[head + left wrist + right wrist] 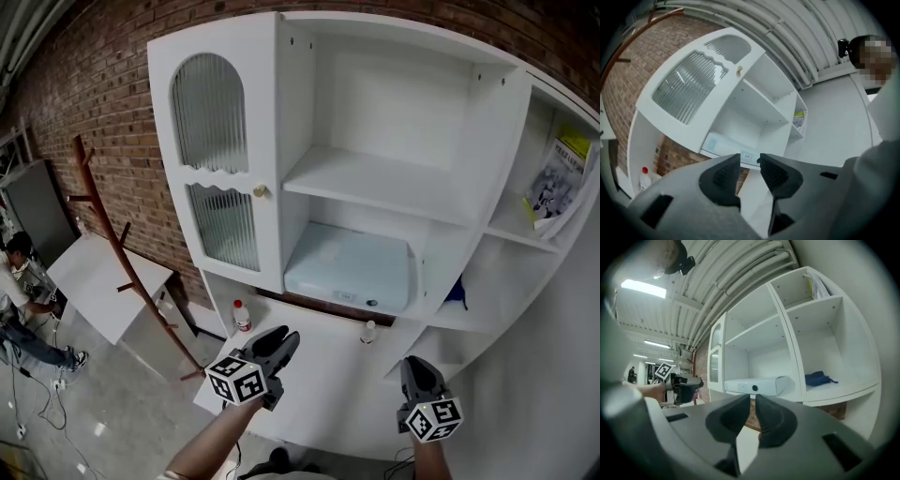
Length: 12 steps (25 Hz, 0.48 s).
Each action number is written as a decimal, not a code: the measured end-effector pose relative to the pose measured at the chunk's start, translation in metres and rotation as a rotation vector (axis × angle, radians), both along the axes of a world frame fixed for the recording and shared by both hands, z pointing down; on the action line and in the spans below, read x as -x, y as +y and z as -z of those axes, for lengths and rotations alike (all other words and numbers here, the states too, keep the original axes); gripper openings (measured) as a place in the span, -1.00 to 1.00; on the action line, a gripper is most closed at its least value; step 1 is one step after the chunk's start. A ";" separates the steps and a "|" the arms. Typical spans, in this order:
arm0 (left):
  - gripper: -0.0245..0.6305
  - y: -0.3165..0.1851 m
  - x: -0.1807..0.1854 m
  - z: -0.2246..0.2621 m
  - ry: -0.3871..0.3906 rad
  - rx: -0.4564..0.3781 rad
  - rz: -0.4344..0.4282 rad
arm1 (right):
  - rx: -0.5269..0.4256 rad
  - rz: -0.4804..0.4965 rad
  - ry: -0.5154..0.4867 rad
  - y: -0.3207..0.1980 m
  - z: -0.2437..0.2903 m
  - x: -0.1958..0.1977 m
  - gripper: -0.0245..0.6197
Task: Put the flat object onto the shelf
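Observation:
The flat object, a pale blue-white box (347,267), lies in the cabinet's lower middle compartment; it also shows as the box (724,145) in the left gripper view and the box (754,385) in the right gripper view. Above it is a bare white shelf (375,183). My left gripper (281,339) hovers over the counter, left of the box, its jaws apart and empty; the left gripper (750,159) points up at the cabinet. My right gripper (417,367) hangs lower right, jaws almost together with nothing between; the right gripper (750,399) faces the box.
A red-capped bottle (242,317) and a small bottle (368,331) stand on the white counter (328,384). A blue cloth (819,378) and booklets (555,183) sit in the right compartments. A wooden coat rack (117,253), a white table (103,281) and a person (14,281) are at left.

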<state>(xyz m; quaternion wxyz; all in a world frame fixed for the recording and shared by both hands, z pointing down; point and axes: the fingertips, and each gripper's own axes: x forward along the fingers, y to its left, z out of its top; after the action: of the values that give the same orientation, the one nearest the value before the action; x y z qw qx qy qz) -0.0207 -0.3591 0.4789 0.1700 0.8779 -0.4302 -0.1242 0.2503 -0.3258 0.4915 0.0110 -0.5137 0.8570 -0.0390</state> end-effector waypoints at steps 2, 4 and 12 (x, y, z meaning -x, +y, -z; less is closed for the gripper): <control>-0.54 0.015 0.004 -0.004 -0.052 -0.023 0.041 | -0.001 0.024 0.000 0.014 -0.003 0.002 -0.77; -0.60 0.028 0.008 -0.009 -0.099 -0.037 0.081 | -0.003 0.045 0.015 0.026 -0.006 0.004 -0.78; -0.78 0.066 0.031 -0.033 -0.216 -0.032 0.165 | 0.030 0.044 0.054 0.057 -0.034 0.005 -0.79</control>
<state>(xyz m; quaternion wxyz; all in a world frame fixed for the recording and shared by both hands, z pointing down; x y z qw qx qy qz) -0.0521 -0.2934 0.5122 0.0981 0.8503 -0.5146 -0.0494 0.2456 -0.2687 0.5255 -0.0210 -0.4958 0.8673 -0.0383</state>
